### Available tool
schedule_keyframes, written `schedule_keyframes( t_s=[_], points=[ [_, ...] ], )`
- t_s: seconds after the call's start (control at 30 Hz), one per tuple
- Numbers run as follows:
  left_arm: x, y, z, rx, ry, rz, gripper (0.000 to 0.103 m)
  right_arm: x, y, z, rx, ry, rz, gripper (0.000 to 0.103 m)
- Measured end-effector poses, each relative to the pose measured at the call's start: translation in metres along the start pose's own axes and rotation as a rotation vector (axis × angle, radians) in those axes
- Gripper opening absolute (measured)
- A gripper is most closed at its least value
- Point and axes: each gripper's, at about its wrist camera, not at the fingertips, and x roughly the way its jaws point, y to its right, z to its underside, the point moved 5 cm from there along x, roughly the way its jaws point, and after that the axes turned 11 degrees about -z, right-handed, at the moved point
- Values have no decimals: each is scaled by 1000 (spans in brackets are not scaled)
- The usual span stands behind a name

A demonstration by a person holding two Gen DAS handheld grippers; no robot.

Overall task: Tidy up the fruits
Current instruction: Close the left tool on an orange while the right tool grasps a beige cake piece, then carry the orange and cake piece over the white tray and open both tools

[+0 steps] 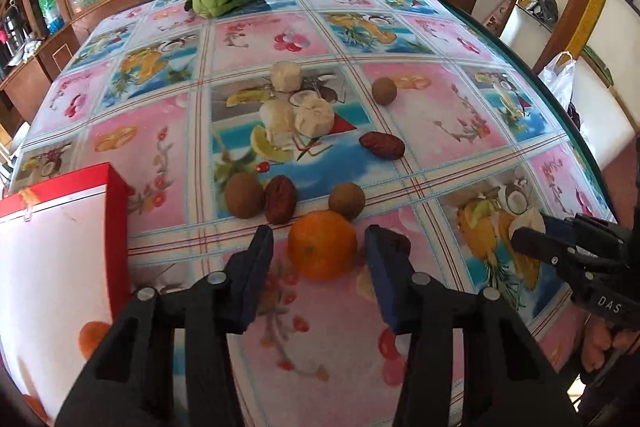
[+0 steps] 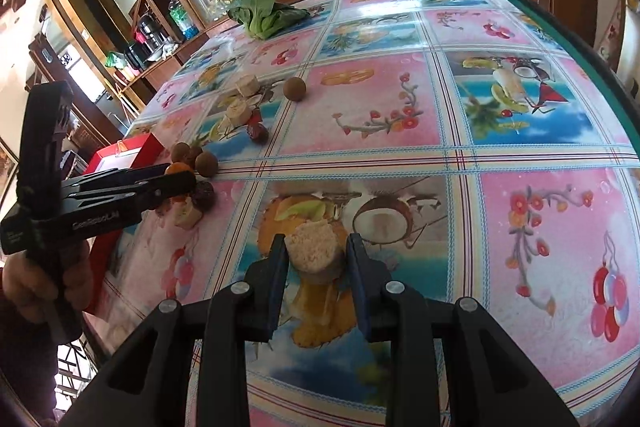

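Item one, far left: red box (image 1: 60, 227) with a white inner face, resting on the tabletop (image 1: 440, 115), which I take to be the collecting place.

Item two: my left gripper (image 1: 320, 251), fingers half-wide and straddling the orange (image 1: 322, 245); gaps show on both sides, so the pads are not pressing it yet.

Item three, behind the orange: two brown round fruits (image 1: 244, 194) and a red date (image 1: 280, 199), loose; banana pieces (image 1: 296, 115) farther back.

Item four, right: my right gripper (image 2: 316, 259), fingers narrow and clamped on a banana chunk (image 2: 314, 251).

Step in hand, as I judge it: picking fruit for sorting. Next I need the left fingers squeezed onto the orange without rolling it, then a lift toward the box.
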Motion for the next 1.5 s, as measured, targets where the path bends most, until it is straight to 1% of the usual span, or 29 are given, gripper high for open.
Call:
schedule_keyframes(
  t_s=[0.03, 0.1, 0.17, 0.2, 0.33, 0.4, 0.5, 0.57, 0.63, 0.7, 0.77, 0.87, 0.97, 1.07, 1.13, 1.2, 1.27, 1.4, 1.5],
  points=[
    [1, 0, -1, 0, -2, -1, 48, 0, 0, 0, 1, 0, -3, 28],
    [3, -1, -2, -4, -3, 12, 44, 0, 0, 0, 2, 0, -4, 28],
    [8, -1, -2, -8, -18, 24, 44, -1, 0, 0, 0, 0, -4, 28],
    [12, 2, 0, -4, -37, 51, 44, -1, 0, 0, -1, 0, -3, 28],
    [11, 2, 0, -20, -23, 48, 44, -1, 1, 0, 0, -1, -3, 28],
    [11, 1, 0, -19, -15, 40, 37, -1, 0, 0, -4, 0, 3, 28],
    [8, 0, 1, -39, -12, 61, 37, -2, -3, 2, -23, -1, 33, 27],
    [2, 1, 2, -34, 6, 55, 37, -2, -5, 4, -31, 0, 51, 27],
    [-9, 0, 3, -37, 28, 59, 37, -3, -7, 4, -22, -3, 40, 27],
    [-28, -3, 6, -37, 68, 58, 37, -8, -11, 3, -18, 12, 32, 27],
    [-51, -9, 11, -43, 112, 41, 37, -13, -18, 2, -33, 28, 36, 27],
    [-85, -29, 24, -85, 175, 29, 37, -18, -32, 0, -55, 61, 24, 27],
    [-109, -56, 46, -135, 208, -20, 37, -18, -48, 0, -57, 98, -17, 27],
    [-125, -85, 73, -189, 220, -86, 37, -14, -62, 4, -59, 108, -51, 27],
    [-130, -96, 89, -208, 216, -107, 37, -9, -73, 7, -54, 102, -84, 27],
    [-131, -103, 104, -225, 202, -113, 37, -2, -86, 11, -52, 77, -120, 27],
    [-131, -109, 115, -238, 191, -112, 37, 4, -98, 14, -66, 60, -131, 27],
    [-134, -120, 129, -267, 192, -111, 37, 12, -135, 12, -145, 38, -146, 27],
    [-142, -132, 134, -292, 219, -126, 37, 17, -164, 2, -209, 48, -156, 27]
  ],
)
